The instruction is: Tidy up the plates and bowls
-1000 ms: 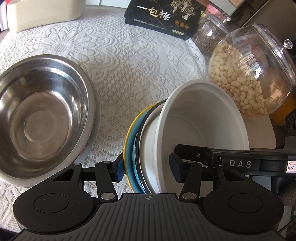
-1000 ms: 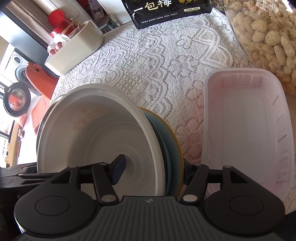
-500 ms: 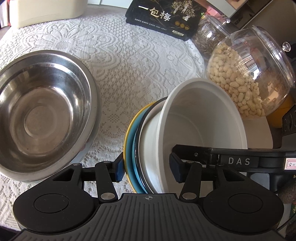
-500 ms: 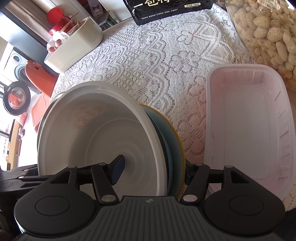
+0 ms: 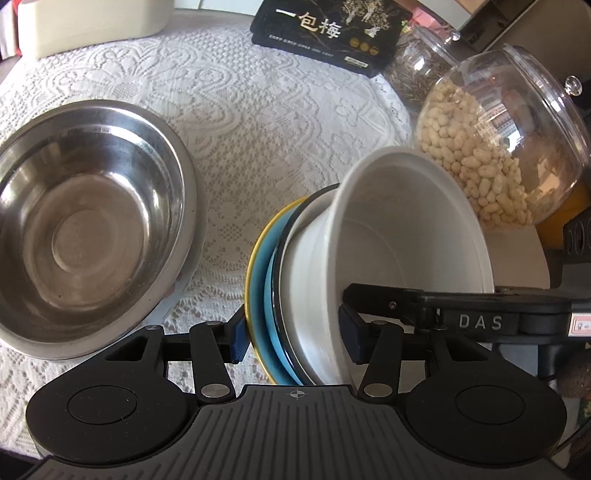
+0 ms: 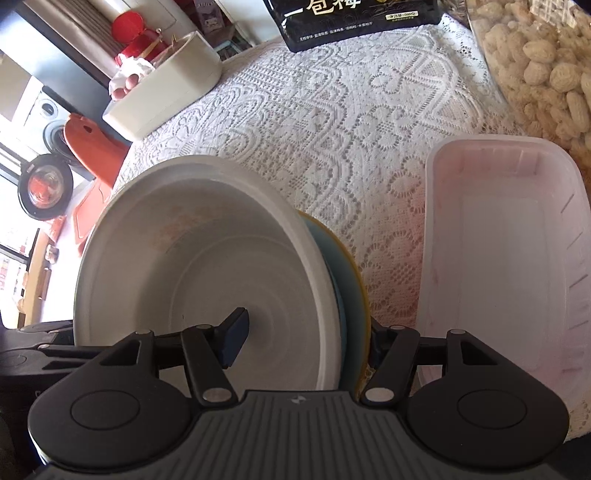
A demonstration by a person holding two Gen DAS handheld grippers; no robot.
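A stack of dishes is held on edge: a white bowl nested against a blue plate and a yellow-rimmed plate. My left gripper is shut on the stack, one finger outside the yellow plate, one inside the bowl. My right gripper is shut on the same stack from the opposite side; its arm shows in the left wrist view. A steel bowl sits to the left on the lace tablecloth.
A clear jar of peanuts and a second jar stand at the right. A black packet lies at the back. A pale plastic tub lies right of the stack. A cream box sits far left.
The stack and both grippers have shifted slightly away from the steel bowl, toward the right. Both grips are unchanged.
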